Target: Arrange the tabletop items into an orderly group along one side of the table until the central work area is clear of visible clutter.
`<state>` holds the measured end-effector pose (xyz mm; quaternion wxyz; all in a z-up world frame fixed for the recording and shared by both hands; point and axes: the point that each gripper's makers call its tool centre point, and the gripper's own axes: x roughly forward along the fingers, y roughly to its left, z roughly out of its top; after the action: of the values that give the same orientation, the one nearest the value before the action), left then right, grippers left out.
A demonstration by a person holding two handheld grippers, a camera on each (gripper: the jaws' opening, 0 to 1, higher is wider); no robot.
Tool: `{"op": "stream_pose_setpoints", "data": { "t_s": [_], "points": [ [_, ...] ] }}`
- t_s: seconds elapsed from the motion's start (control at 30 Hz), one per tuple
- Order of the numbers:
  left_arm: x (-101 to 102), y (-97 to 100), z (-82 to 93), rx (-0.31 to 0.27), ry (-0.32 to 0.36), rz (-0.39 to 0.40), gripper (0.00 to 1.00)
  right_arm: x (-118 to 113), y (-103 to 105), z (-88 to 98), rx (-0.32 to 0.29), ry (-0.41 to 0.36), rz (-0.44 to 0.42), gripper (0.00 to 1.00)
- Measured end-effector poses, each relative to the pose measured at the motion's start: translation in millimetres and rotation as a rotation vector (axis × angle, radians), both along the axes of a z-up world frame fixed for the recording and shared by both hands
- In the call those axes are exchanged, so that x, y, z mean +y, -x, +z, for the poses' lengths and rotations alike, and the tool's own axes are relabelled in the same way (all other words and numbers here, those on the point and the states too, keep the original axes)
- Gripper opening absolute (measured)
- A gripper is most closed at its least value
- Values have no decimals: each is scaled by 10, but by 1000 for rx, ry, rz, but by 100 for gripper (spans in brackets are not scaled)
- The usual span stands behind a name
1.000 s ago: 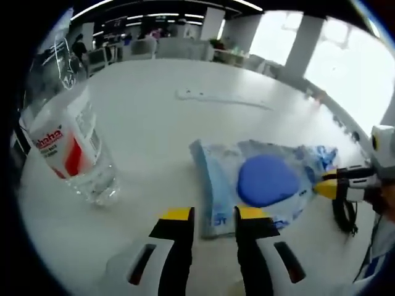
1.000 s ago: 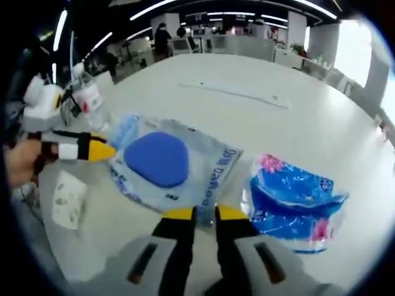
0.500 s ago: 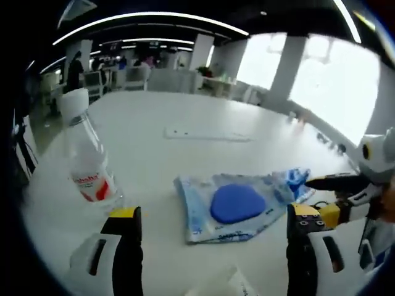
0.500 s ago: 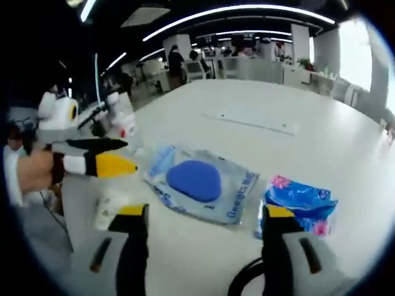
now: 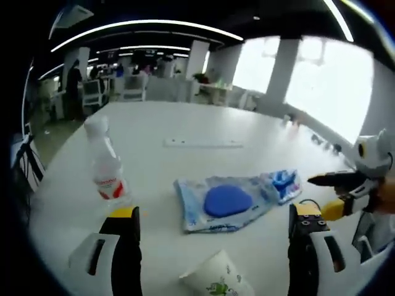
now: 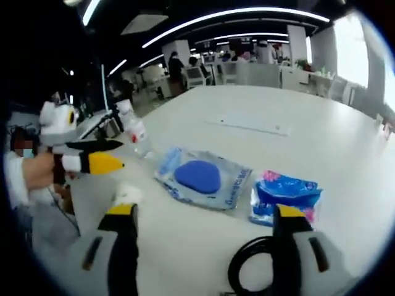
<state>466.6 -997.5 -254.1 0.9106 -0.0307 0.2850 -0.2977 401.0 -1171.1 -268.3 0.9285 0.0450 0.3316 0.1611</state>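
Both grippers have drawn back, jaws wide and empty; left gripper (image 5: 213, 219), right gripper (image 6: 205, 216). Clear pouch (image 5: 225, 201) lies mid-surface ahead, long axis crosswise, bottle (image 5: 107, 172) toward the left edge.

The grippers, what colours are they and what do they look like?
Each gripper has two grey arms with black jaws and yellow tips: the left gripper and the right gripper. Seen from the side, each has a white body. A looped black cable lies by the right one.
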Motion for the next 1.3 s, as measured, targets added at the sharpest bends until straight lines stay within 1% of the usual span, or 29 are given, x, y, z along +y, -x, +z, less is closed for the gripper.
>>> {"op": "stream_pose_setpoints", "data": {
  "t_s": [0.2,0.3,0.43,0.67,0.8,0.97,1.13,1.3],
  "points": [
    [116,107,0,7,-23,7,97,-120,151,20,-1,10,-7,88],
    [182,154,14,7,-34,10,97,-194,253,2,14,10,-12,88],
    [251,202,11,8,-50,13,97,-309,394,-14,22,-1,-38,87],
    [309,277,-8,15,-60,10,97,-503,659,-108,48,7,-62,86],
    [345,314,-38,29,-60,14,96,-647,847,-192,68,33,-75,85],
    [385,365,-95,44,-76,9,96,-767,1023,-261,89,27,-99,85],
    [398,399,-116,47,-85,2,96,-850,1119,-292,95,21,-110,84],
    [381,450,-142,53,-90,-12,96,-920,1176,-261,92,21,-121,84]
  ]
}}
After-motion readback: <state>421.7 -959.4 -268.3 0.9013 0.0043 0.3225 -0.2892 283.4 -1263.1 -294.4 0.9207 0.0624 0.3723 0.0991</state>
